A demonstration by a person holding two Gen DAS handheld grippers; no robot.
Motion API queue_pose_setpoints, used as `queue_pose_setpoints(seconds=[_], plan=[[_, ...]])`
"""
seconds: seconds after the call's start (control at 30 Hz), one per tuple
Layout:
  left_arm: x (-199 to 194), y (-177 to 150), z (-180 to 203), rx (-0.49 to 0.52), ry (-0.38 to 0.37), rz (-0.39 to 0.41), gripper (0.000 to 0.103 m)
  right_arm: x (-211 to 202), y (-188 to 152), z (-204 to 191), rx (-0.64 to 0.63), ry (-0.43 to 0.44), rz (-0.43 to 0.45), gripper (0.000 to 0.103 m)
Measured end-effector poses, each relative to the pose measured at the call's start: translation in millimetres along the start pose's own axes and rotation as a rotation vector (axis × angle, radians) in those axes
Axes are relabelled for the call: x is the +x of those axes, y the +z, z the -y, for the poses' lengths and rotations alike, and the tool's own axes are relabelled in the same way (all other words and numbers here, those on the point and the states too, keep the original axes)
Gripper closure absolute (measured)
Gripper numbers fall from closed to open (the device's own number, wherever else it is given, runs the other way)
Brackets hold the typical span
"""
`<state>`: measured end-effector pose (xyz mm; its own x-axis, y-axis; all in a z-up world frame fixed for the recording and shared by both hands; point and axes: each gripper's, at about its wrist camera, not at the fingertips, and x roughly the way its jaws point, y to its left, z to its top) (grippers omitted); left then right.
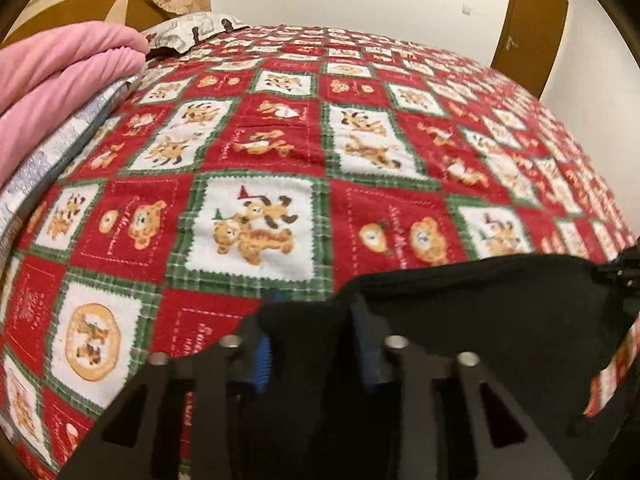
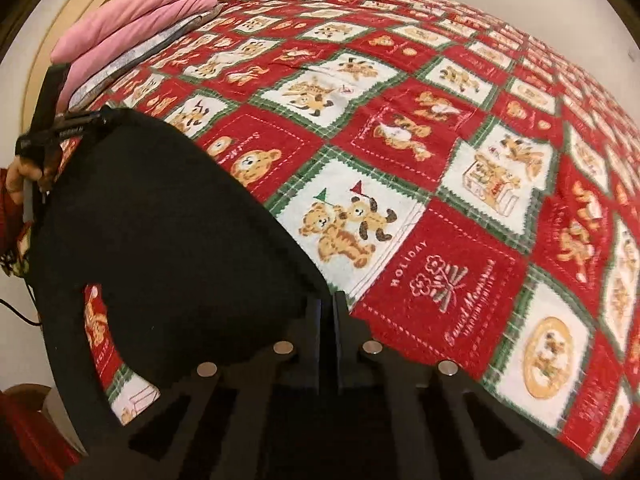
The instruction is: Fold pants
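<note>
Black pants (image 2: 160, 240) hang stretched between both claws above the bed's red Christmas patchwork quilt (image 2: 440, 160). A folded pink blanket (image 1: 60, 92) lies near the headboard, beside a patterned pillow (image 1: 188, 28). The left claw (image 1: 308, 320) and the right claw (image 2: 328, 312) each clench a pants edge.

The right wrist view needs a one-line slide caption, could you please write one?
Right gripper pinching black pants above a Christmas bear-print bedspread.
</note>
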<state>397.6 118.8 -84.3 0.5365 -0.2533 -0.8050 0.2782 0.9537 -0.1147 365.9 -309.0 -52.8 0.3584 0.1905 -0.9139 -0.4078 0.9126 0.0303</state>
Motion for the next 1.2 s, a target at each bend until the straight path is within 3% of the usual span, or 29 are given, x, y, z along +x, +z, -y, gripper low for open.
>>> queue_pose_setpoints(seconds=[0.13,0.3,0.53,0.7,0.87,0.97,1.03,1.1,1.2], plan=[[-15,-2,6,-0.023,0.007,0.044,0.082,-42,-2,-8,0.045,-0.044,0.103,0.099],[-66,-2,13,-0.021,0.012,0.171,0.082,-116,-13,-31,0.06,-0.062,0.251,0.099],[-156,-47,12,-0.012,-0.019,0.374,0.081,-182,-74,-95,0.021,-0.023,0.368,0.099],[-176,-99,8,-0.03,-0.025,0.397,0.079,-170,-139,-143,-0.022,-0.017,0.337,0.099],[-164,-153,2,-0.029,0.006,0.372,0.073,-118,-192,-169,0.009,-0.01,0.246,0.099],[-151,-176,2,-0.024,0.061,0.358,0.061,-93,-213,-181,0.019,-0.015,0.216,0.099],[-140,-187,-5,-0.035,0.121,0.349,0.042,-81,-221,-190,-0.024,-0.062,0.193,0.099],[-136,-196,-12,-0.069,0.168,0.342,0.014,-71,-228,-203,-0.084,-0.12,0.182,0.098],[-134,-208,-27,-0.127,0.171,0.331,0.004,-65,-233,-216,-0.138,-0.174,0.183,0.095]])
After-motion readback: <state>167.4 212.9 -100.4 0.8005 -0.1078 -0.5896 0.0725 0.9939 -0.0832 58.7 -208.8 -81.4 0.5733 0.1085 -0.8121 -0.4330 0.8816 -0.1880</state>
